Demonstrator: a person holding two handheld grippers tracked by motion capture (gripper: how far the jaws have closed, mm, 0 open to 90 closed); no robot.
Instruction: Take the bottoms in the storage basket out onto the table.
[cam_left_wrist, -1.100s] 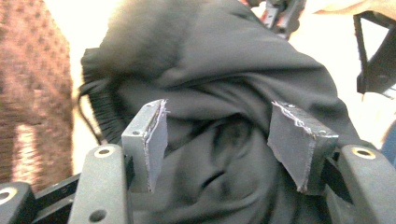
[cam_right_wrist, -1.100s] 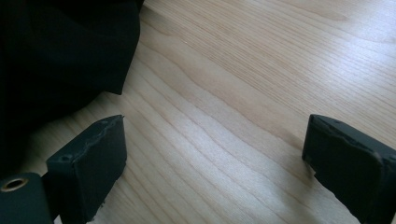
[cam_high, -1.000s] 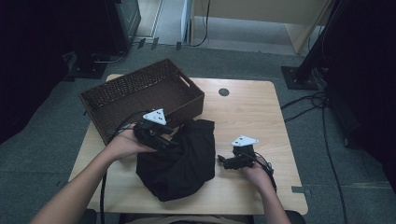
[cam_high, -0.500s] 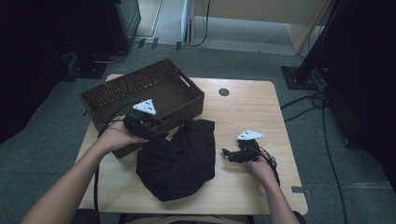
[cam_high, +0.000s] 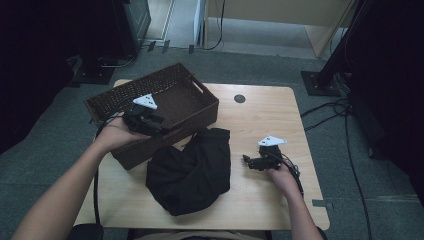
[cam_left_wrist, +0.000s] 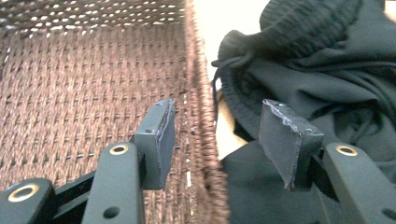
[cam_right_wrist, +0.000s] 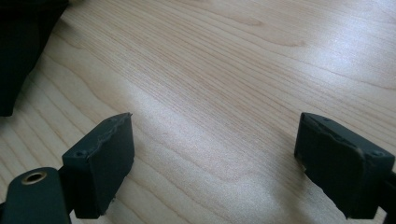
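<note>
A black garment (cam_high: 192, 167) lies crumpled on the wooden table (cam_high: 265, 115), just in front of a dark brown wicker basket (cam_high: 125, 95). My left gripper (cam_high: 159, 122) hovers over the basket's near wall, open, with nothing between its jaws. In the left gripper view the jaws straddle the basket's rim (cam_left_wrist: 201, 116), the woven floor to their left and the black garment (cam_left_wrist: 327, 70) with its gathered waistband to their right. My right gripper (cam_high: 248, 161) rests low over bare wood to the right of the garment, open and empty. A corner of the garment (cam_right_wrist: 23, 51) shows at the right gripper view's left edge.
A round dark grommet (cam_high: 239, 98) sits in the table near its far edge. Cables (cam_high: 345, 150) trail over the grey floor right of the table. Dark equipment and a stand's base (cam_high: 320, 80) surround the table at the back.
My left gripper has let go of the garment and moved back and left to the basket's near wall. The garment has settled flatter on the table. My right gripper has shifted slightly right.
</note>
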